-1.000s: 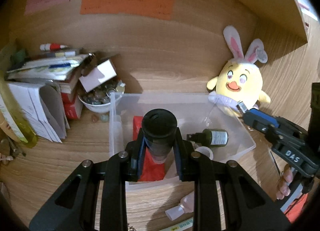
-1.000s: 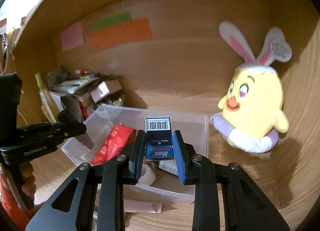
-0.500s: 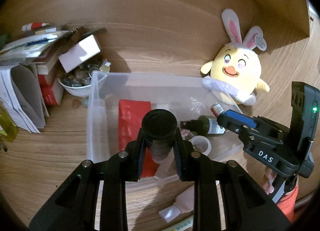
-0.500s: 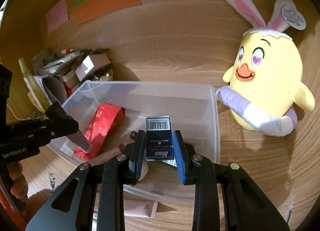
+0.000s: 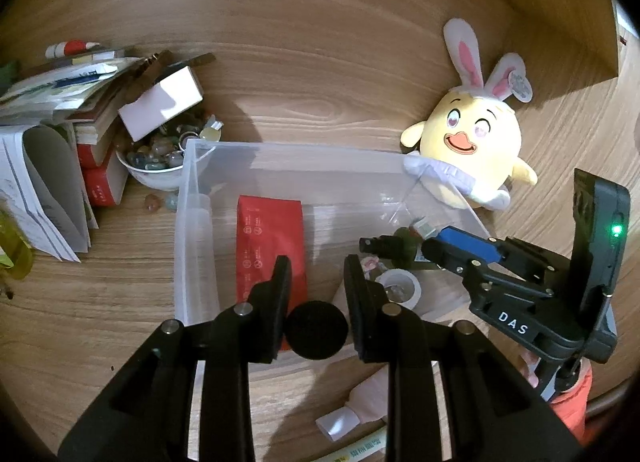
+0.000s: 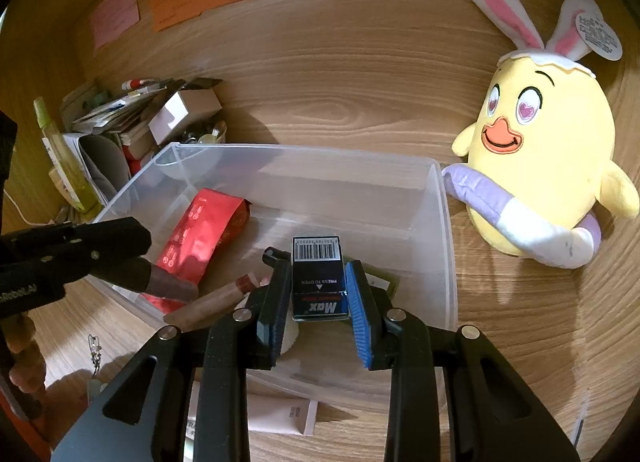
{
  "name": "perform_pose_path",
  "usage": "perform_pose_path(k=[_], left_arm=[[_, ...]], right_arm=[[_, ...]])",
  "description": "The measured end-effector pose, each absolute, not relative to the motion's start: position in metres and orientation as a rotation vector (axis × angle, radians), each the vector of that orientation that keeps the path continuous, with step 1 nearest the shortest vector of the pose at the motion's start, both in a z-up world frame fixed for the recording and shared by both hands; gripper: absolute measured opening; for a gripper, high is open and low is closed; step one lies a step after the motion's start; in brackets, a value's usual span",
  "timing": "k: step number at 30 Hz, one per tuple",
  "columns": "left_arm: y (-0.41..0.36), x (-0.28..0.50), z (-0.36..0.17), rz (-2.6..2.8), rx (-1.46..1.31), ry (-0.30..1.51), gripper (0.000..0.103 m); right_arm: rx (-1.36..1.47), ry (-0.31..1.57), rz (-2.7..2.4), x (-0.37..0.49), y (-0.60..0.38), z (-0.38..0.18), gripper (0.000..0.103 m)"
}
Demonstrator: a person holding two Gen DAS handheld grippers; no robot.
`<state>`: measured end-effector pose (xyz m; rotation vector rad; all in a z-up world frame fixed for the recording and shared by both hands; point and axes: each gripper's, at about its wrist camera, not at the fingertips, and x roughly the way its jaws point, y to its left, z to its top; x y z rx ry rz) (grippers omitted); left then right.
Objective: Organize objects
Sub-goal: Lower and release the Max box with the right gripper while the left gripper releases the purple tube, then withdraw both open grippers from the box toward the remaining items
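Note:
A clear plastic bin sits on the wooden desk and holds a red packet, a dark green bottle, a tape roll and a brown tube. My left gripper is over the bin's near edge with its jaws spread; a dark round-capped tube sits low between them, slipping toward the bin. My right gripper is over the bin's right part; its jaws stand slightly apart around a black Max box.
A yellow chick plush with rabbit ears sits right of the bin. Stacked papers, books and a white box and a bowl of stones stand to the left. A white tube and a pink tube lie in front.
Both grippers moved forward and down over the bin. My left jaws opened and the dark tube dropped back between them. My right jaws widened around the Max box.

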<state>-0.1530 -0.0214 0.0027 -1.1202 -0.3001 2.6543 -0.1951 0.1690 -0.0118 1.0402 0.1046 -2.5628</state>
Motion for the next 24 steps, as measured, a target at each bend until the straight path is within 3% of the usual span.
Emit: perform_pose_path(k=[5,18,24], left_arm=[[-0.019,-0.145,0.011,2.686,-1.089,-0.266,0.035],[-0.019,-0.111,0.042,2.819,-0.953,-0.165,0.081],[-0.022,-0.091,0.050,2.861,-0.913,-0.129,0.094]], right_arm=[[1.024,0.090,-2.573,-0.193,0.172,-0.008,0.041],[0.903,0.076,-2.624,-0.165,0.176,0.021,0.081],[0.868,0.041,-2.609,-0.145,0.182,0.033,0.082]])
